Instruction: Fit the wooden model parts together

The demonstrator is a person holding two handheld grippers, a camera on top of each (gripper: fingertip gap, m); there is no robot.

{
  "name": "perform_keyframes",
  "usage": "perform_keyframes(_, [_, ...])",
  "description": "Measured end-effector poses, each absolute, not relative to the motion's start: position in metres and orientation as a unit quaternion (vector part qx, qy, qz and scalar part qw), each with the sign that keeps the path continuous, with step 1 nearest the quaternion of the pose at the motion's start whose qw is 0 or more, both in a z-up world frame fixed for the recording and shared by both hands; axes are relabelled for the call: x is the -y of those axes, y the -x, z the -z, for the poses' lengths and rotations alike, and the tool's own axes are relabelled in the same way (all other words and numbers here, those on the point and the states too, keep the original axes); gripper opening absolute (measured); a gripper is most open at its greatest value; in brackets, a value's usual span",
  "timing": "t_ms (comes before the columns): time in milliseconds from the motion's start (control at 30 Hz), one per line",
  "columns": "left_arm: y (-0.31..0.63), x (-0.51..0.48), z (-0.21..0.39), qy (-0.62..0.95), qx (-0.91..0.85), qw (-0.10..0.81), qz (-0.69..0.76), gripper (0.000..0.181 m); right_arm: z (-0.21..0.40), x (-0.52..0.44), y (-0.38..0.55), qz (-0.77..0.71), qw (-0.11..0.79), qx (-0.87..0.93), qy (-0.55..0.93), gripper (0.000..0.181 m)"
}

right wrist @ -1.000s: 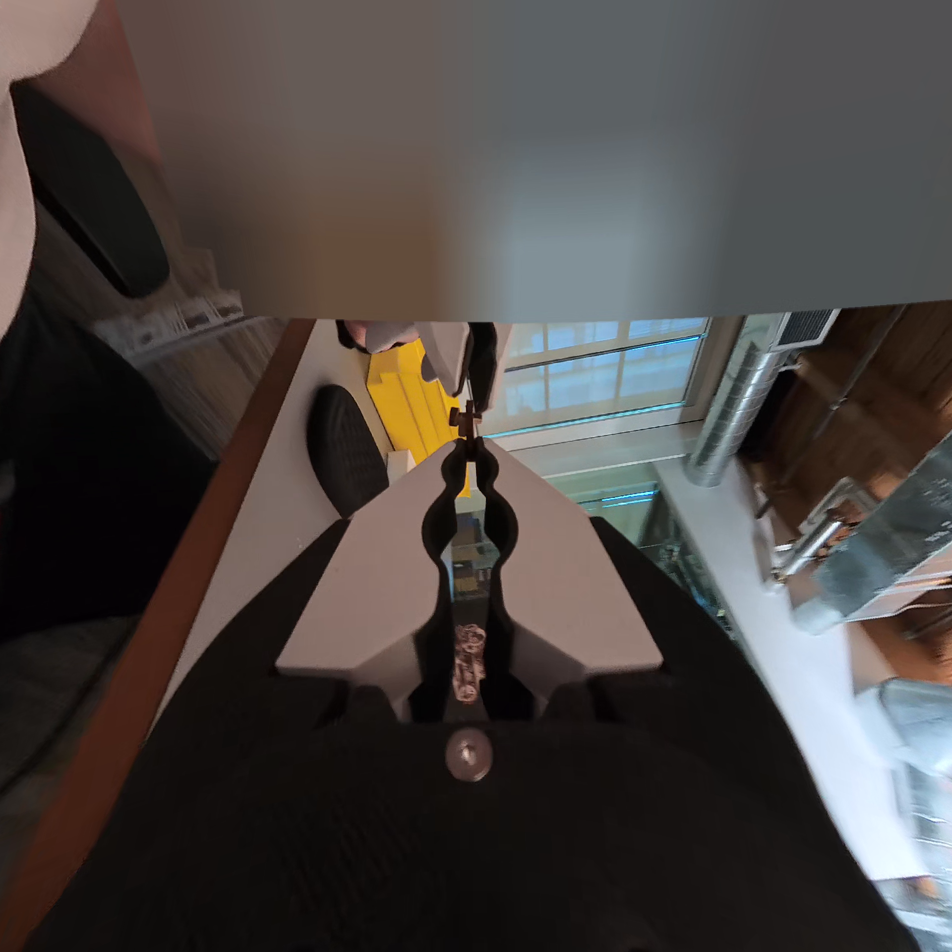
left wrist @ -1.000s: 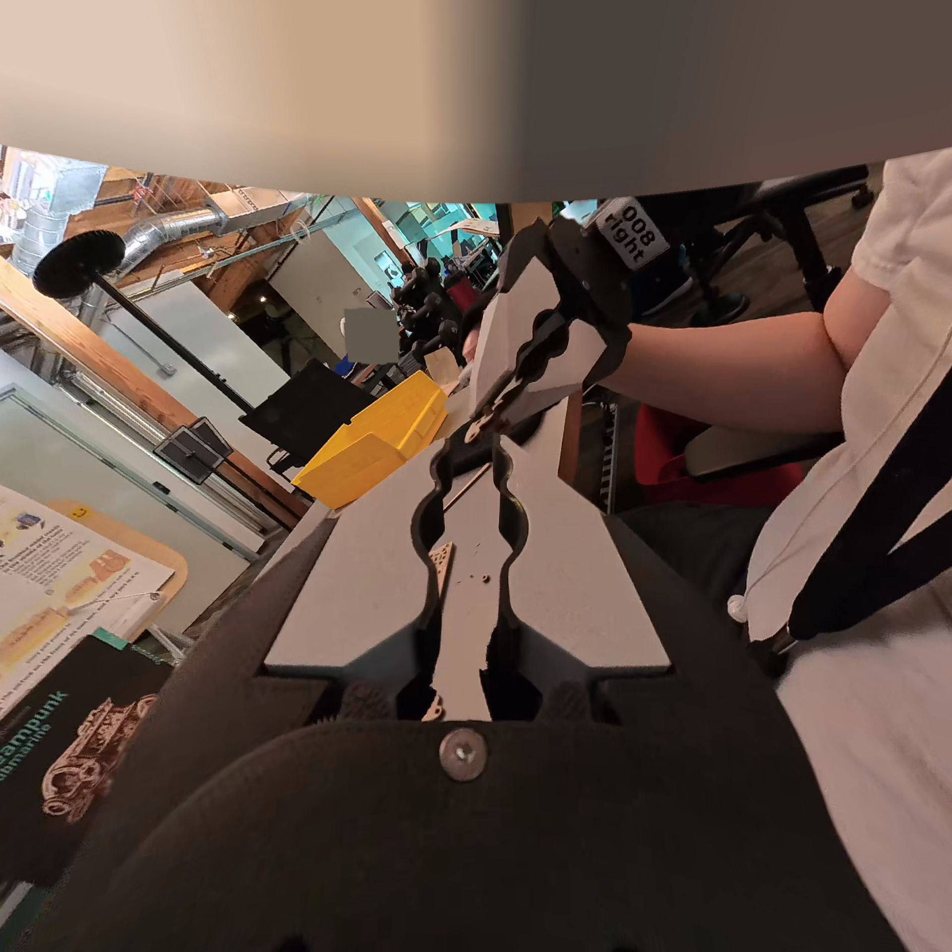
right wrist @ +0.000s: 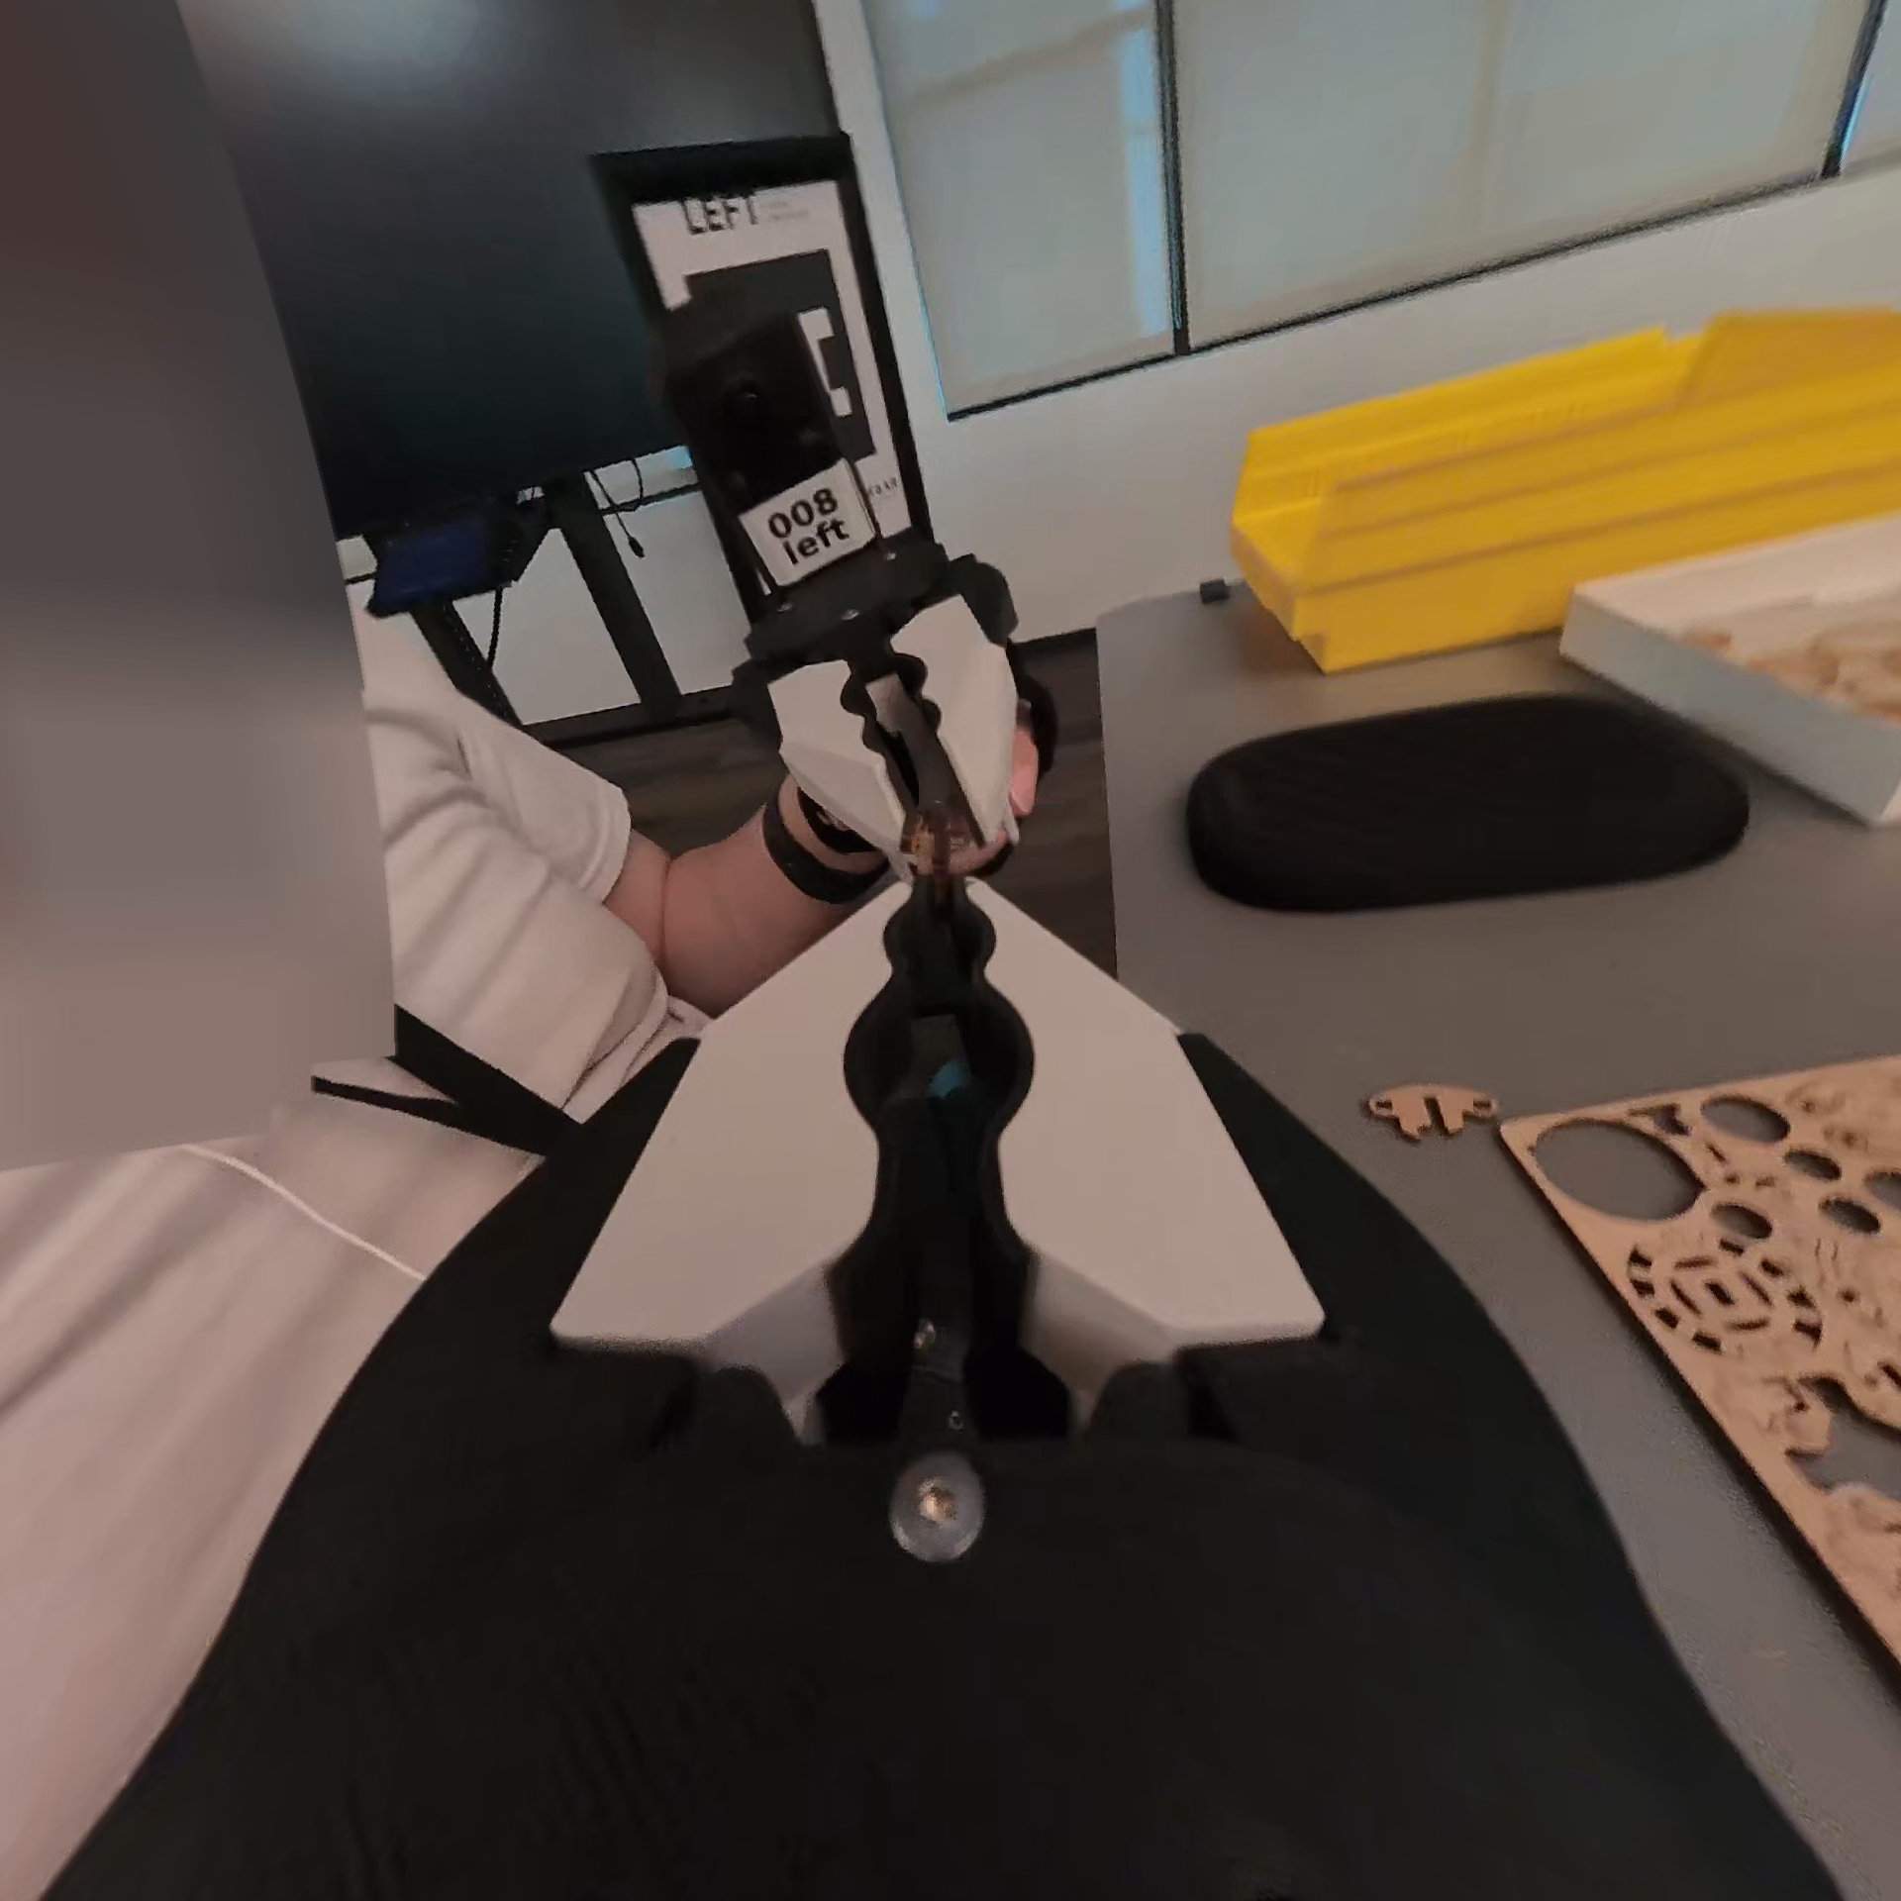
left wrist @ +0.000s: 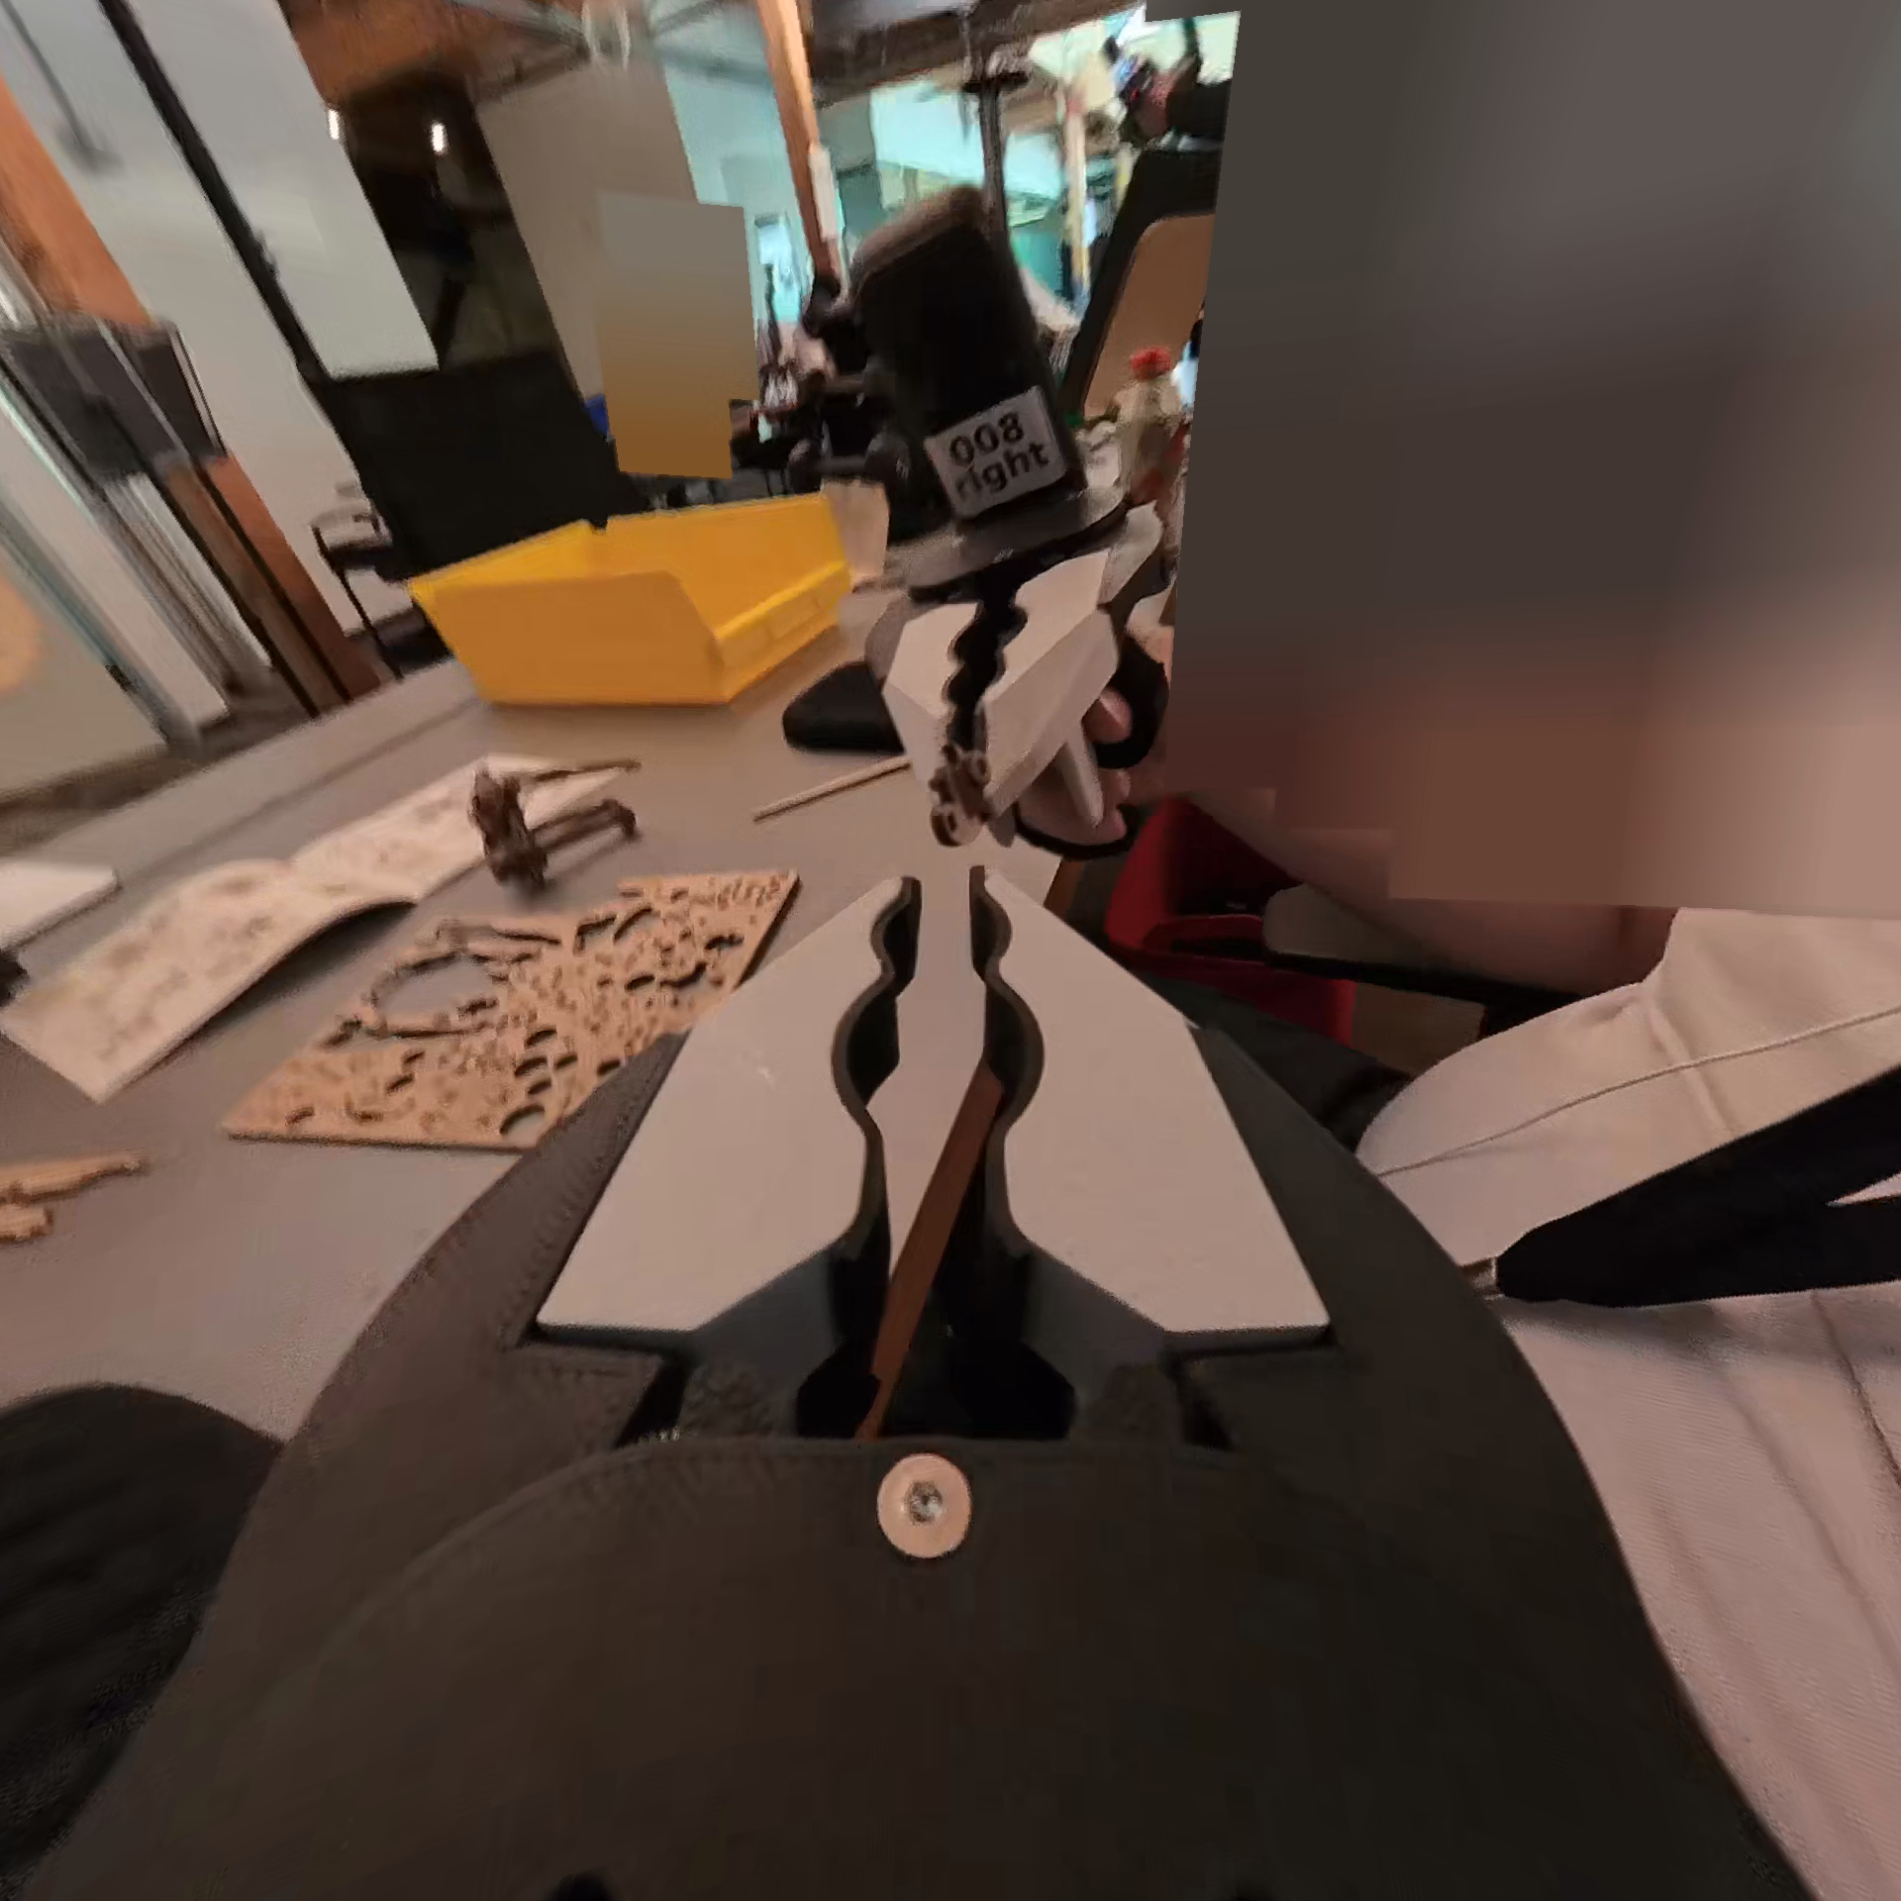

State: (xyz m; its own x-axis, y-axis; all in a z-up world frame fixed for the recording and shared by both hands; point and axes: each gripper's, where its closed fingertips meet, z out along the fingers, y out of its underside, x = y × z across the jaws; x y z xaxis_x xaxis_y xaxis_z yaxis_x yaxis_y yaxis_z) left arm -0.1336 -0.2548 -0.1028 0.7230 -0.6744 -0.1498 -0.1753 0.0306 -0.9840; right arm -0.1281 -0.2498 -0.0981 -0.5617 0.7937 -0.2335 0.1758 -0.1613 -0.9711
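My left gripper (left wrist: 944,887) holds a thin flat wooden part (left wrist: 941,1193), seen edge-on as a brown strip between its jaws. It also shows in the right wrist view (right wrist: 931,838), pointing toward me. My right gripper (right wrist: 931,905) is shut on a small wooden part with holes (left wrist: 957,797), which sticks out of its tips. In the left wrist view the right gripper (left wrist: 972,813) hangs just beyond and above my left fingertips. The two grippers face each other tip to tip over the table's near edge. I cannot tell whether the parts touch.
On the grey table (left wrist: 360,1234) lie a cut-out wooden sheet (left wrist: 535,1008), an open booklet (left wrist: 206,926), a partly built model (left wrist: 525,823), a thin stick (left wrist: 823,792), a black pad (right wrist: 1461,813), a yellow bin (left wrist: 638,617) and a white tray (right wrist: 1749,669). A person sits close on the right. The grippers are tip to tip, or close to it.
Both grippers have swung from a steep tilt to level, so the table and sheets now show. The right gripper's tips now stand a little apart from the left's in the left wrist view.
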Motion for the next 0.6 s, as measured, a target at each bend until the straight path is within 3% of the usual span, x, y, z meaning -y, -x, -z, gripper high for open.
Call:
perform_keyframes(133, [0.177,0.229,0.134,0.759,-0.233,0.59,0.147,0.009,0.115,0.22,0.143,-0.639,0.222,0.549,0.491,0.0])
perform_keyframes(333, [0.21,0.206,0.177,0.836,-0.214,0.489,0.13,0.025,0.124,0.186,0.143,-0.63,0.235,0.501,0.544,0.0])
perform_keyframes(500, [0.206,0.178,0.191,0.832,-0.321,0.442,0.094,0.048,0.128,0.175,0.135,-0.61,0.25,0.506,0.556,0.001])
perform_keyframes(600, [0.202,0.174,0.199,0.811,-0.421,0.397,0.084,0.053,0.128,0.171,0.13,-0.609,0.253,0.504,0.558,0.001])
